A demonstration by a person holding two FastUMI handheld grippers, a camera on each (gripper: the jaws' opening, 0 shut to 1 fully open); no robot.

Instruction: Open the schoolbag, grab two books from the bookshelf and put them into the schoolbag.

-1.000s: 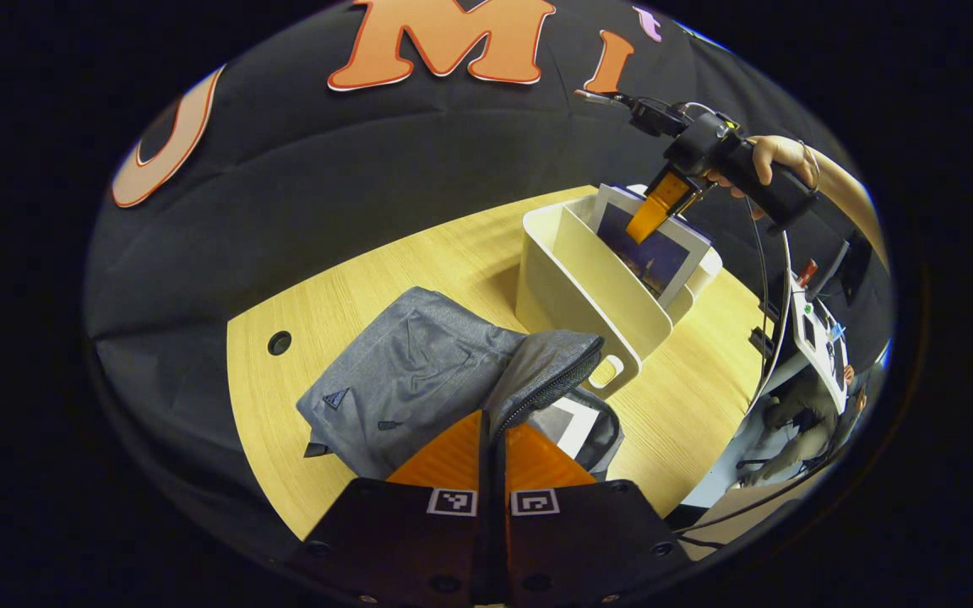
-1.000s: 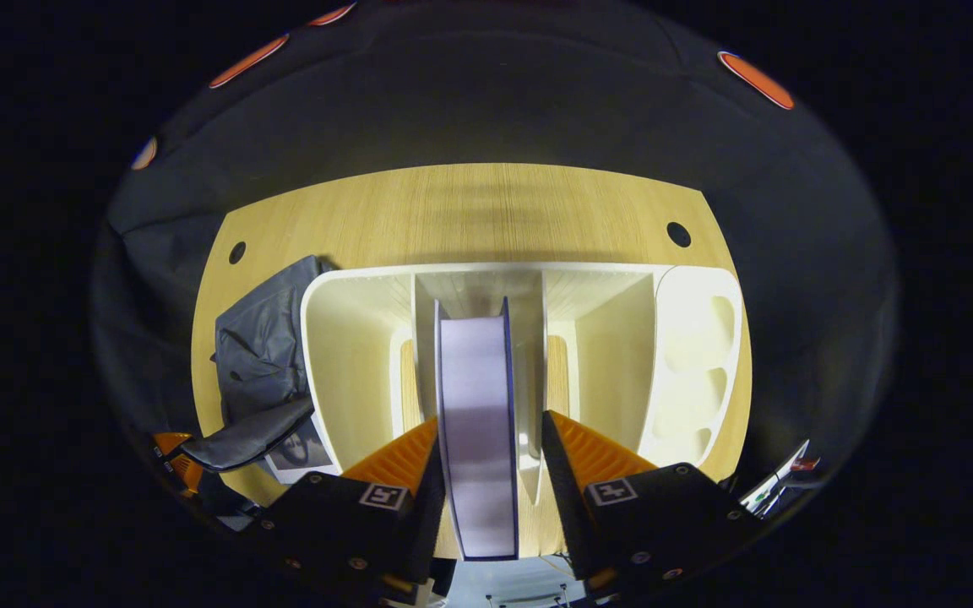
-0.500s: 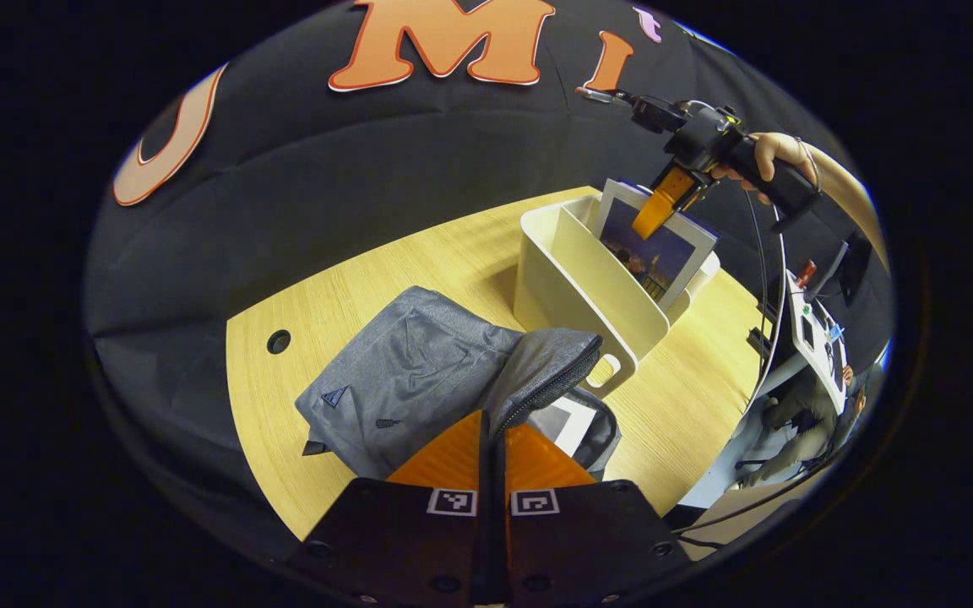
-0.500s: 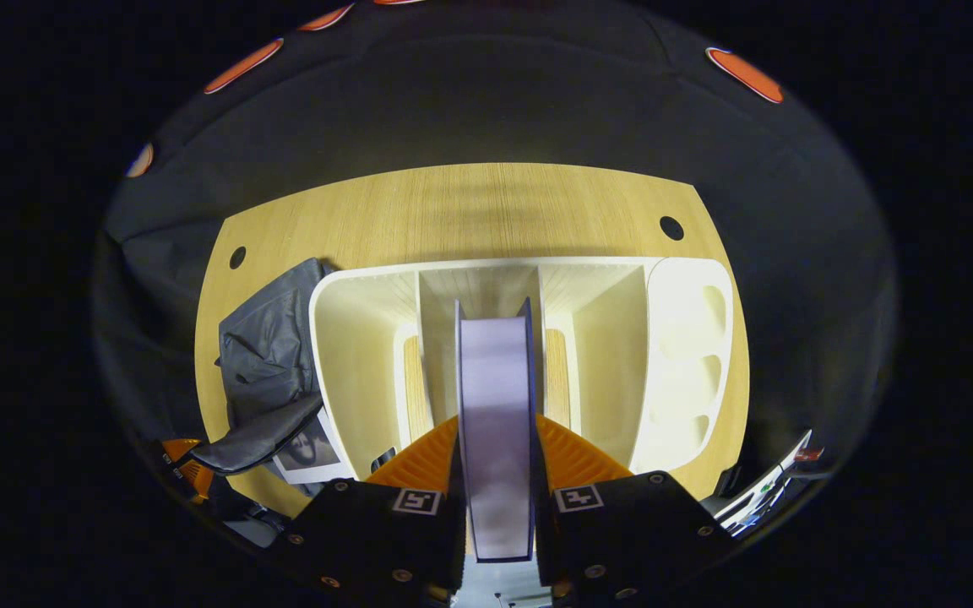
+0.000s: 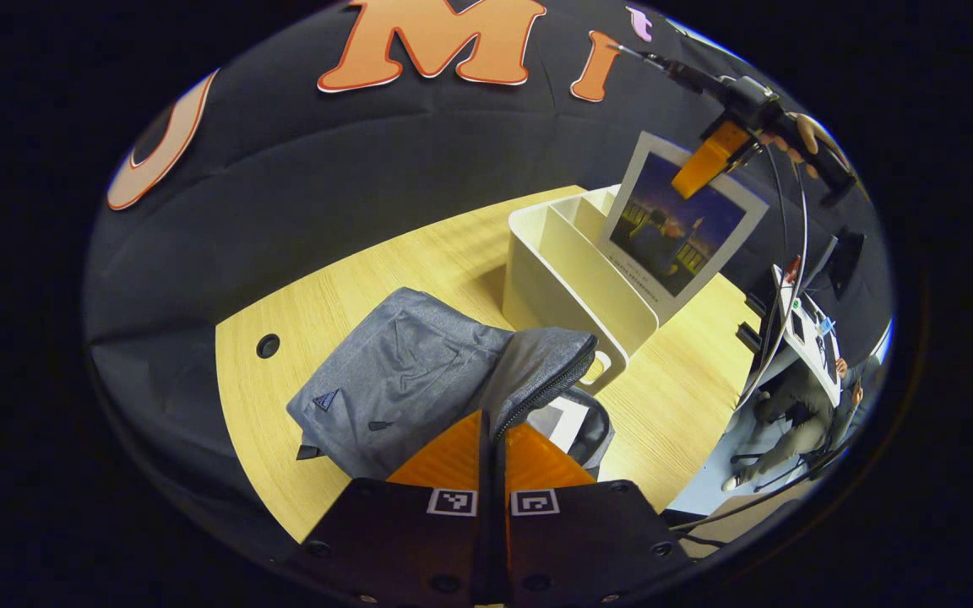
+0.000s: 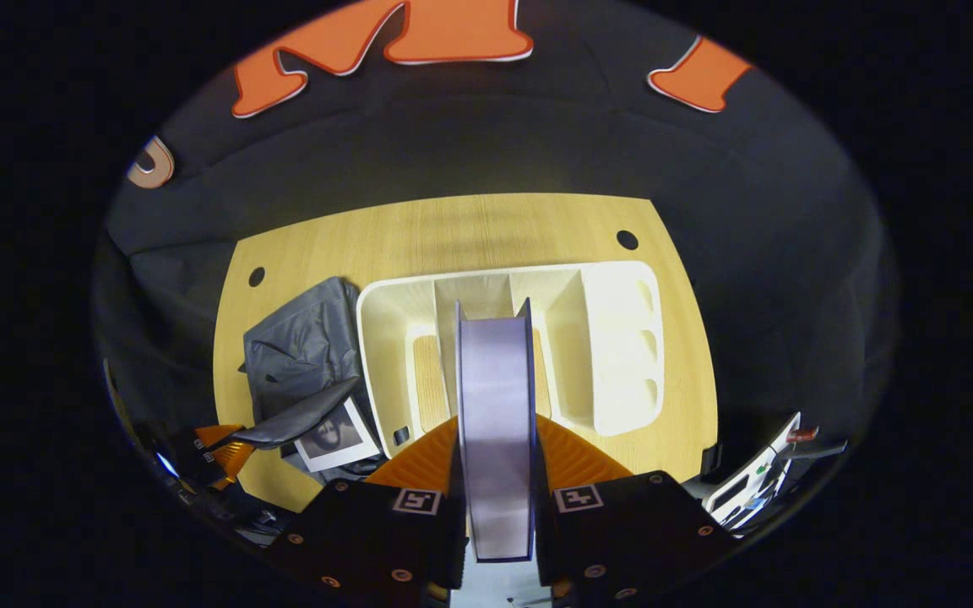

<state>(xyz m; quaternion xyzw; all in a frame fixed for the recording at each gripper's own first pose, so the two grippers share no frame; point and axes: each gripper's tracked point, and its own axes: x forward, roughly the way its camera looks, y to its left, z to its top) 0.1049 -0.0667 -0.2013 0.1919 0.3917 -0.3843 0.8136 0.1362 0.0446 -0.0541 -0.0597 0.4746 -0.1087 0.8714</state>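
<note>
Book hangs clamped in the right gripper above the bookshelf; at 9 o'clock, the left gripper pinches the schoolbag flap (another book inside).

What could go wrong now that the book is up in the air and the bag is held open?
The right gripper pinches the book only near its top edge, so the book, hanging above the white bookshelf, might swing or slip out.

The left gripper holds up just the schoolbag flap by its zipper edge. If that slips, the opening could fall shut.

Another book already lies in the opening, so the new one may catch on it going in.
</note>
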